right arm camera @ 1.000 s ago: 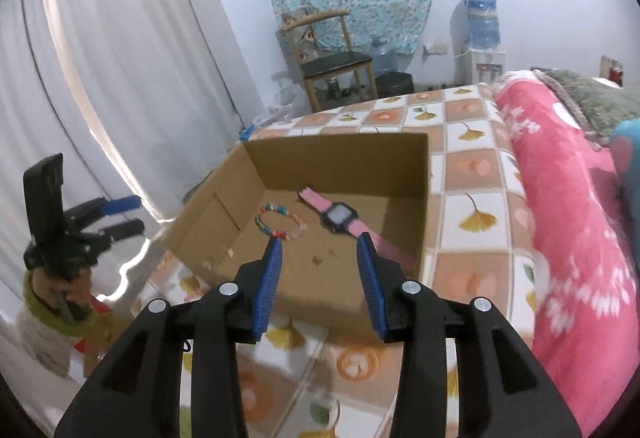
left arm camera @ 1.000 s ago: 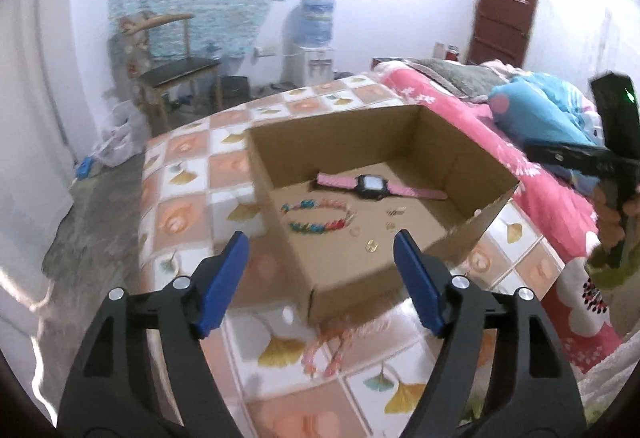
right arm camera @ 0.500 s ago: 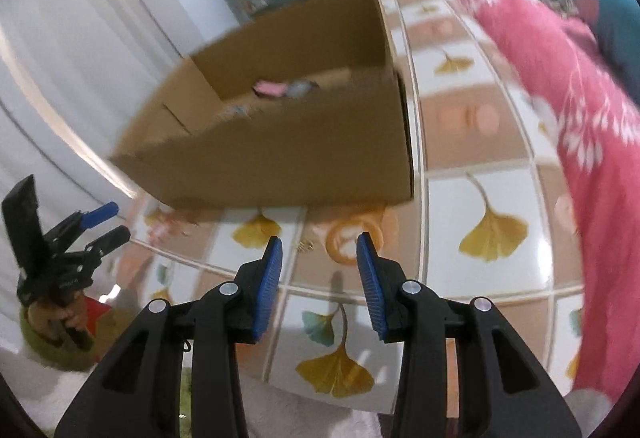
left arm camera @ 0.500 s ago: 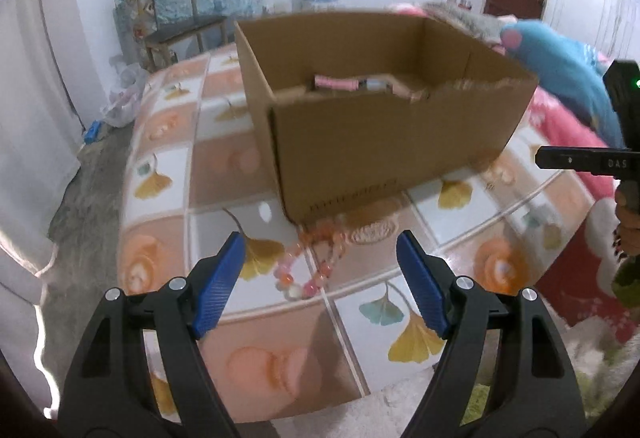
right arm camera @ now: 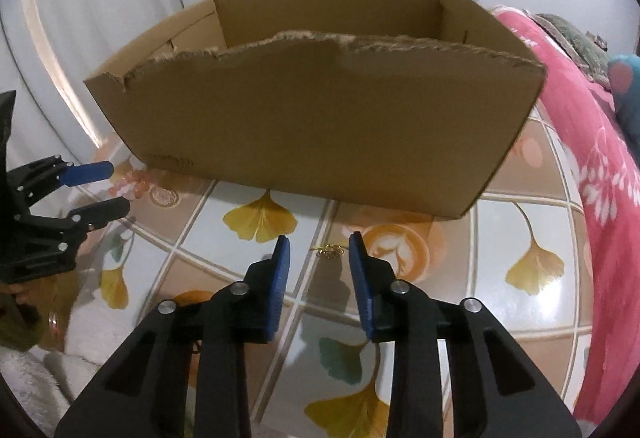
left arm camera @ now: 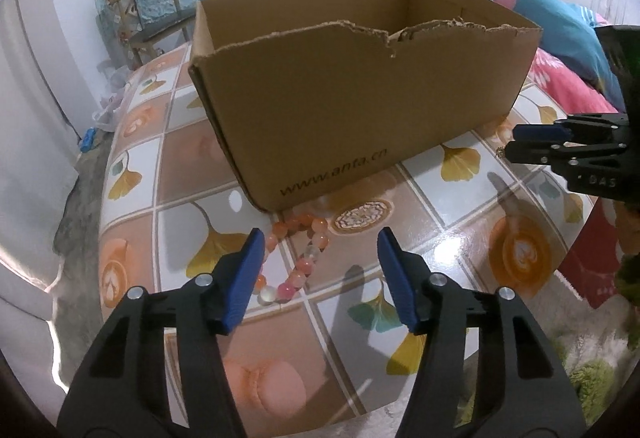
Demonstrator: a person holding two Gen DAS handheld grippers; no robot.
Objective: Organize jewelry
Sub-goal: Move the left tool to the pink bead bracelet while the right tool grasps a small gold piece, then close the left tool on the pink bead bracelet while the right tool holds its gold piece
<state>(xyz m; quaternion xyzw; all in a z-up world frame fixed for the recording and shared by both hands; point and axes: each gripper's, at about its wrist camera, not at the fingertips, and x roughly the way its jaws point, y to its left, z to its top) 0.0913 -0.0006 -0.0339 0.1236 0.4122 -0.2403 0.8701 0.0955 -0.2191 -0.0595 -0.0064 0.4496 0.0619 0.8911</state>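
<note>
I've dropped both from above the box point(left arm camera: 360, 85) to worktop point(left arm camera: 460, 222) level. Left hand-held gripper point(left arm camera: 320, 270), jaws apart, straddles bead bracelet point(left arm camera: 294, 254) at box's front corner; right hand-held gripper point(right arm camera: 319, 270), apart, frames gold chain point(right arm camera: 330, 250). Pickups next, I reckon.

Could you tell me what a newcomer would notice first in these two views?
The big torn-edged cardboard box fills the middle of the tiled tabletop. Before it, a pink bead bracelet lies between the open left gripper fingers, and a small gold chain between the right gripper fingers.
</note>
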